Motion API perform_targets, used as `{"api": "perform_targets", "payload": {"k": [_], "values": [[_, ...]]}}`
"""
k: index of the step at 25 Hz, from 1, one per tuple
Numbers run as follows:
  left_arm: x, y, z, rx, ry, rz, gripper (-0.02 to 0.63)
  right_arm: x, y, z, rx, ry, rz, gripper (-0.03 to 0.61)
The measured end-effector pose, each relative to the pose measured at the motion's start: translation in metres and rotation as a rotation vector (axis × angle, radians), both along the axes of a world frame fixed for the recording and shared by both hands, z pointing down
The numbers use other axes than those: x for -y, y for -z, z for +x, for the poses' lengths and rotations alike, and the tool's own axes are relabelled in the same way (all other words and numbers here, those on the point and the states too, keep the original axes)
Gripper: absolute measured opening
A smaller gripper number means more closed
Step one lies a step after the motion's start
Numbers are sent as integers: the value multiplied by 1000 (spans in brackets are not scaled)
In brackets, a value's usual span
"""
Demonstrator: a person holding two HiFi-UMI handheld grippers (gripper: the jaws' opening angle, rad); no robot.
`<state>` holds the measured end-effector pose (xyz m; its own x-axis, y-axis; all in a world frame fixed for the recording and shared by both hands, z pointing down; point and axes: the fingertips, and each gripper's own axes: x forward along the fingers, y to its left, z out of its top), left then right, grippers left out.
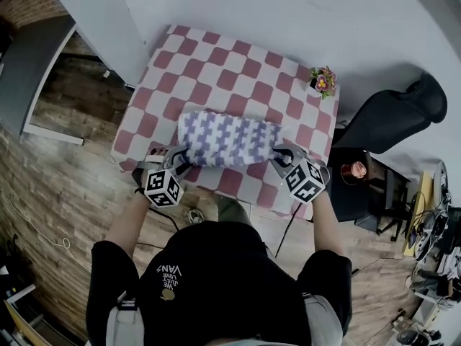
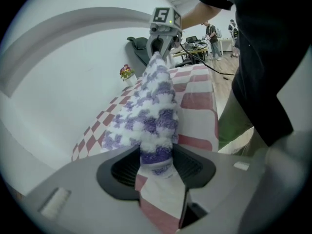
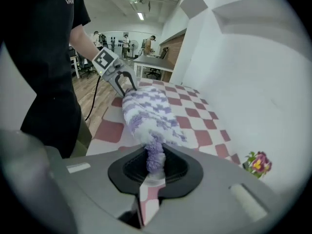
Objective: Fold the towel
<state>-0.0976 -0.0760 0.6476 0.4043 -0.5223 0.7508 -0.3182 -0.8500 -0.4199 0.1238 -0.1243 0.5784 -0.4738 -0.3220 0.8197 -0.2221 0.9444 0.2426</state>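
The red-and-white checked counter (image 1: 216,63) carries the purple-and-white towel (image 1: 229,139), stretched across its near half. The left claw (image 1: 180,158) is clamped on the towel's left end and the right claw (image 1: 278,156) on its right end (a small potted flower (image 1: 323,82) stands at the far right corner).

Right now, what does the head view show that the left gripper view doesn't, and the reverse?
Head view only: the towel's whole outline from above, and the left claw's marker cube. Left gripper view only: the left claw seen close, shut on the towel's end, and people standing far back in the room. Both: the towel, the checkered tablecloth, the flower pot and the right claw gripping the towel's other end.
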Motion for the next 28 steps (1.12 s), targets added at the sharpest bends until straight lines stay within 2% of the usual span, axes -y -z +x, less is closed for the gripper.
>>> {"api": "perform_targets", "payload": {"k": [7, 11, 13, 15, 17, 19, 21, 24, 26, 28], "values": [[22, 39, -8, -55, 121, 149, 204, 52, 104, -30, 24, 23, 109, 46], [27, 51, -13, -80, 167, 174, 169, 79, 150, -43, 17, 11, 139, 46], [29, 59, -14, -173, 215, 171, 169, 88, 165, -47, 2, 1, 146, 46], [31, 76, -8, -319, 253, 166, 172, 95, 176, -52, -21, -4, 156, 46], [34, 99, 9, -452, 249, 187, 184, 100, 184, -57, -41, -19, 162, 46], [37, 117, 34, -519, 214, 218, 206, 102, 192, -62, -51, -35, 163, 46], [41, 123, 62, -540, 171, 229, 227, 104, 201, -68, -60, -46, 164, 46], [46, 118, 95, -566, 127, 202, 264, 108, 219, -76, -68, -72, 169, 46], [48, 115, 106, -574, 124, 196, 273, 112, 235, -80, -69, -88, 174, 47], [53, 114, 106, -553, 148, 232, 273, 116, 250, -85, -73, -93, 186, 46]]}}
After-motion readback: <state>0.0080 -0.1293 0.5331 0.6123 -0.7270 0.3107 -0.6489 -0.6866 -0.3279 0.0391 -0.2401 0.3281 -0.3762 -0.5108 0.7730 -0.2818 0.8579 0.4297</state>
